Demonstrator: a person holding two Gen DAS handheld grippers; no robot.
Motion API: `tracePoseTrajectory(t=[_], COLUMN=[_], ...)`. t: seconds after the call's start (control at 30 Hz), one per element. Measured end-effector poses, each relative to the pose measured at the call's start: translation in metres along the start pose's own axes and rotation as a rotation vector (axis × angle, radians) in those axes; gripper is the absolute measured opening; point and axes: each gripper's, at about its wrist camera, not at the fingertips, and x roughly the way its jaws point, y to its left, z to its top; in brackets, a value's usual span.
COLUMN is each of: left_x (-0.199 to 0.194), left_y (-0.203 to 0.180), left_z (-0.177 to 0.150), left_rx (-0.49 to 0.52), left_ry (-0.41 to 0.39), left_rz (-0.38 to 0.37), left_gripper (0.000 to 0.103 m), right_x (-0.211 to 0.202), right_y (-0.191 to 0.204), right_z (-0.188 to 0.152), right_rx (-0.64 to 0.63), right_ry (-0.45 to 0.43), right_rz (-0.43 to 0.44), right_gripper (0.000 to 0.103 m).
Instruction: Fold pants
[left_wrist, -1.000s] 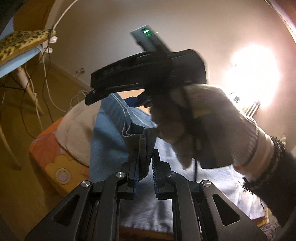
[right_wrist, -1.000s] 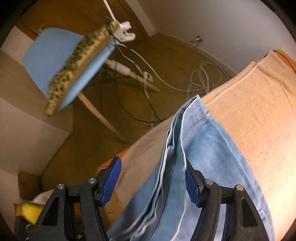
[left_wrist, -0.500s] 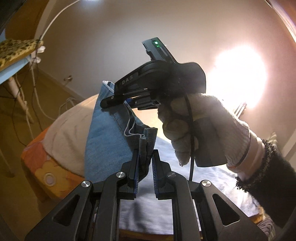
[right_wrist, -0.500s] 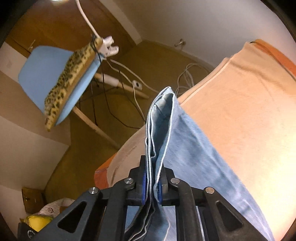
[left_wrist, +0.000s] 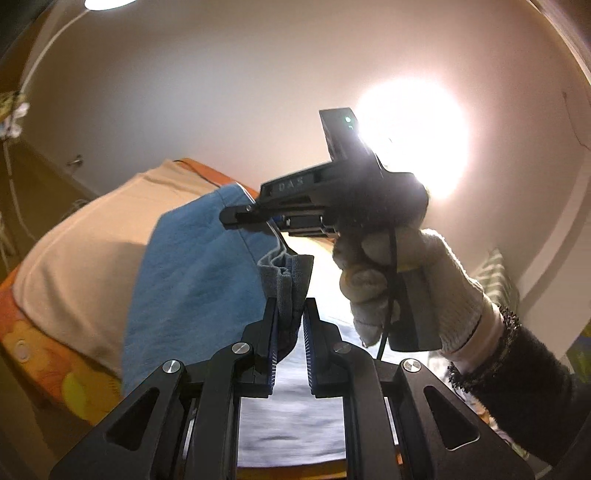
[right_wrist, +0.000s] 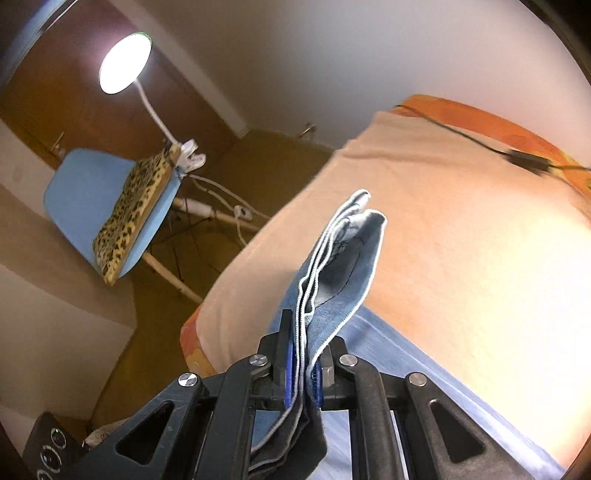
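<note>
**Both grippers clamped on the lifted pants**

A second before, the right gripper (right_wrist: 303, 373) stood spread around the denim edge; by this moment its blue pads had pressed together on the layered hem of the pants (right_wrist: 341, 266), which stuck up past the fingertips in a stack of white-stitched edges. In the left wrist view, the right gripper (left_wrist: 236, 216) had shifted from the middle of the frame toward the bright lamp glare on the wall, and more of the beige cover (left_wrist: 81, 258) lay bare beneath the raised cloth. The left gripper (left_wrist: 290, 325) pinched the same bunched grey-blue fold of the pants (left_wrist: 195, 280) as before.

The right hand (left_wrist: 402, 280), in a pale knit glove with a dark sleeve behind it, wrapped the black handle from below, with the tool's nose pointing left in the frame and tipped slightly downward. A cable ran down past the gloved fingers. The pants hung between the two tools above the bed (right_wrist: 480, 122), one end trailing onto the cover.

Raised letters on the side of the right gripper's body looked like "DAS", though blurred. A green light glowed on its upper block.
</note>
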Motion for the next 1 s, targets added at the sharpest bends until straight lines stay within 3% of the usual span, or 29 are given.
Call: tracePoseTrajectory(t=[0.5, 0.83, 1.0], left_x=[0.048, 0.092, 0.115], left_y=[-0.1, -0.157, -0.207], left_z=[-0.018, -0.036, -0.054], left_rx=[0.145, 0.219, 0.273], left_ry=[0.122, 0.222, 0.275], left_rz=[-0.17, -0.289, -0.352], left_gripper=[0.011, 0.011, 0.011], right_x=[-0.117, -0.183, -0.213], right_y=[-0.087, -0.153, -0.179], right_z=[-0.071, -0.126, -0.154], right_rx=[0.145, 0.236, 0.265], right_ry=[-0.136, -0.186, -0.202], right_rz=[-0.099, -0.191, -0.23], right_gripper=[0.005, 0.005, 0.005])
